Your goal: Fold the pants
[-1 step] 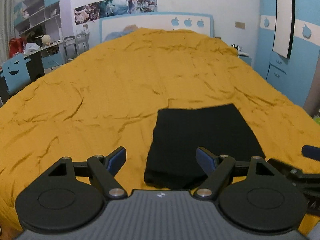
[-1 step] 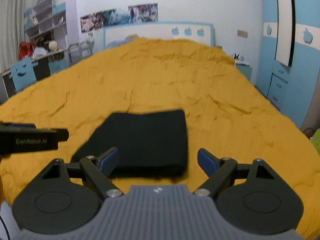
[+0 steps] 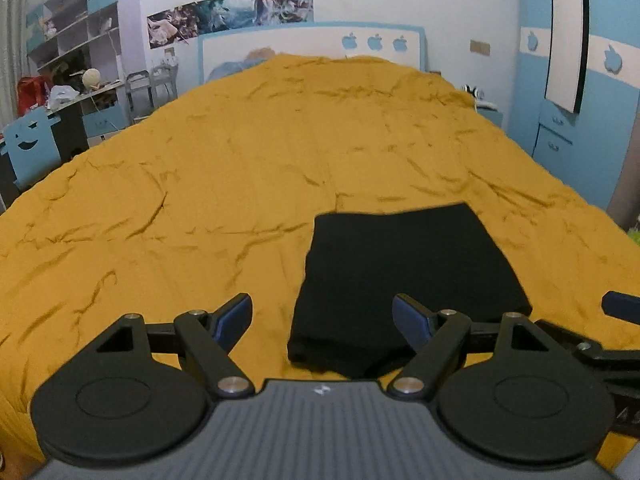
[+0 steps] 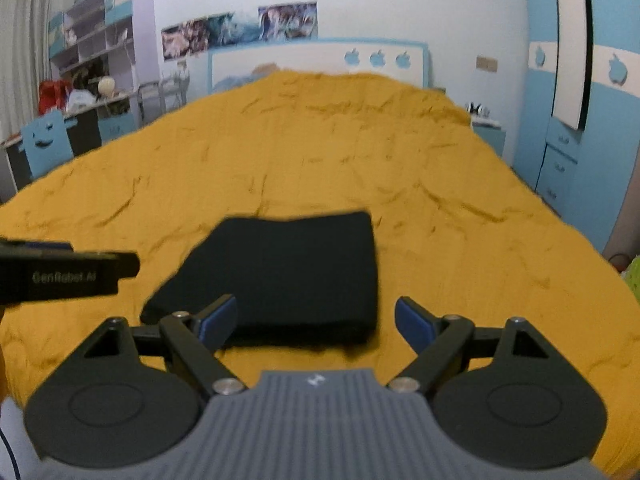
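The black pants [image 3: 400, 268] lie folded into a compact rectangle on the mustard-yellow bedspread [image 3: 200, 200]. My left gripper [image 3: 322, 314] is open just short of the pants' near left corner, with nothing pinched between its blue pads. In the right wrist view the same folded pants [image 4: 288, 272] sit ahead and slightly left. My right gripper [image 4: 316, 318] is open at their near right edge and holds nothing. A finger of the right gripper [image 3: 620, 304] shows at the right edge of the left wrist view. The left gripper's black body [image 4: 68, 272] enters the right wrist view from the left.
The bed's white headboard [image 3: 312, 44] stands at the far end. A desk with a blue chair [image 3: 32, 148] and shelves [image 3: 72, 36] are on the left. A blue wardrobe [image 3: 580, 120] is on the right. Wrinkled bedspread [image 4: 440, 220] stretches around the pants.
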The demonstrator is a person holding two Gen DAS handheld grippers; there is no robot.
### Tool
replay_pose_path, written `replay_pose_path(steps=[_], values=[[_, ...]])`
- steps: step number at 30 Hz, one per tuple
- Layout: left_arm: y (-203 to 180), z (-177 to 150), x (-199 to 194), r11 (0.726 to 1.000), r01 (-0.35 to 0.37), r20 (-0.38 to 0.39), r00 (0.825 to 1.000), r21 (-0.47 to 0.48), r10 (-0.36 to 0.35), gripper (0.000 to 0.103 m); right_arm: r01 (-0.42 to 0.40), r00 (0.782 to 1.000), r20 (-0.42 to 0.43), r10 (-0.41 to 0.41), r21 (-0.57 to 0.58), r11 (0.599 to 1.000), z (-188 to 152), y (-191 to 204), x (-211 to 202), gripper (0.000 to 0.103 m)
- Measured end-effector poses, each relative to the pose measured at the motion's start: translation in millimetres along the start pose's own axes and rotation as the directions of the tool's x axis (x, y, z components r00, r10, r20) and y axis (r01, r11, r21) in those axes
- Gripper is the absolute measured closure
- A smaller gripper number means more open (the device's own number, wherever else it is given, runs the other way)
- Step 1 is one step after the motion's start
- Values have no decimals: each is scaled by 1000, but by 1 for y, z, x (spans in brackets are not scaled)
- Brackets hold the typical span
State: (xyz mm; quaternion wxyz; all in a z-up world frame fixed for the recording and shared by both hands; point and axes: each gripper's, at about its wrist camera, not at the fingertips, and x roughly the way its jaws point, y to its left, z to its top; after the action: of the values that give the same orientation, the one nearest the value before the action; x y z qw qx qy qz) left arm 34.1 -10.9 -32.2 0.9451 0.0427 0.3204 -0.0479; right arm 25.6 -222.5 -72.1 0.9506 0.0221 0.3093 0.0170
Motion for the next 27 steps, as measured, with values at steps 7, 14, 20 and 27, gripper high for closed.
replay_pose_path(steps=[7,14,20,27], values=[[-8,-13,10,1000,21,-56,998,19,-20,10,-9,998,-64,8,-18,1000,-12,10,12,21],[-10,-15,10,999,34,-74,997,27,-32,10,-7,998,-70,7,-8,1000,-11,6,15,21],[-9,-13,9,999,43,-78,996,30,-41,10,-3,998,-66,2,-3,1000,-8,3,14,21],[-10,-13,9,999,43,-78,996,28,-41,10,-4,998,-67,3,-7,1000,-8,3,14,21]])
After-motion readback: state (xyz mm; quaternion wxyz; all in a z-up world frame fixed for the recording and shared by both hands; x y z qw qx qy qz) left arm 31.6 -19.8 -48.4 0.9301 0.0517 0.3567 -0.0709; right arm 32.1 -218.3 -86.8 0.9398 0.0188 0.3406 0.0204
